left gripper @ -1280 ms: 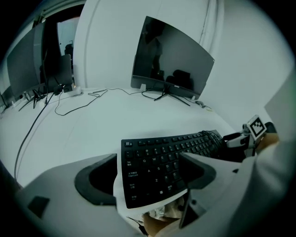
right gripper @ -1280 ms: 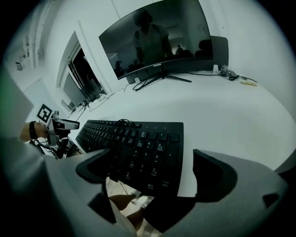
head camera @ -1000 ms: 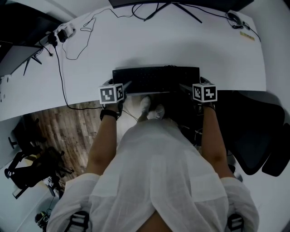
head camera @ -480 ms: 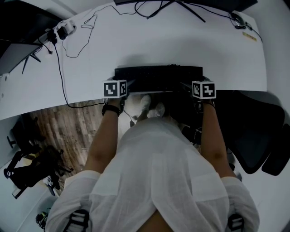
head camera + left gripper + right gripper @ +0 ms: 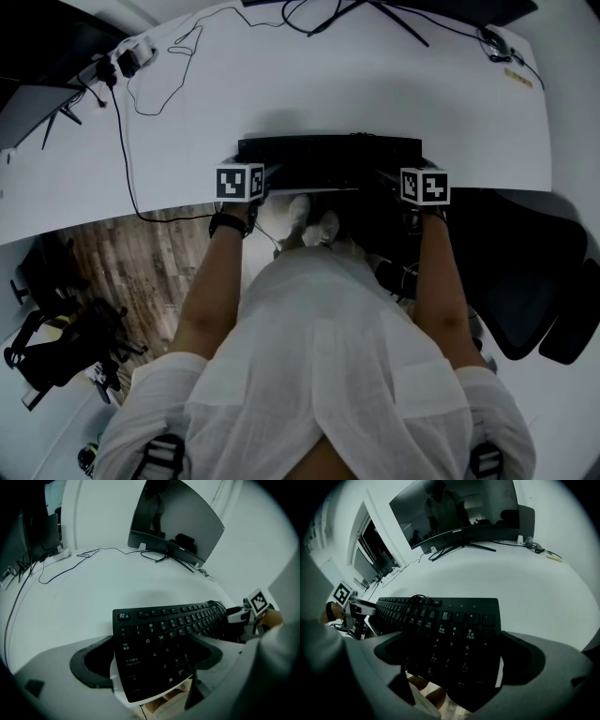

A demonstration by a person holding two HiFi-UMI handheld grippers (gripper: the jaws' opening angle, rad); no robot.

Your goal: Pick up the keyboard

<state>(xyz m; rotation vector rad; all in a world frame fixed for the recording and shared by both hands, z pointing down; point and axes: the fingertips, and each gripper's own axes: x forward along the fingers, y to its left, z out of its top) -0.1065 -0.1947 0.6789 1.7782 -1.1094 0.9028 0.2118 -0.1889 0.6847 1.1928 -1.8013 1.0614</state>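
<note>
Left claw (image 5: 154,644) and right claw (image 5: 452,641) each gape wide around an end of the black keyboard (image 5: 328,161) (which overhangs the white surface (image 5: 375,84)).

1 keyboard (image 5: 328,161); 2 grippers, the left gripper (image 5: 150,660) and the right gripper (image 5: 457,656); 1 curved monitor (image 5: 176,524) beyond them; 1 white desk (image 5: 375,94); 1 office chair (image 5: 525,272) right of the right gripper.
</note>
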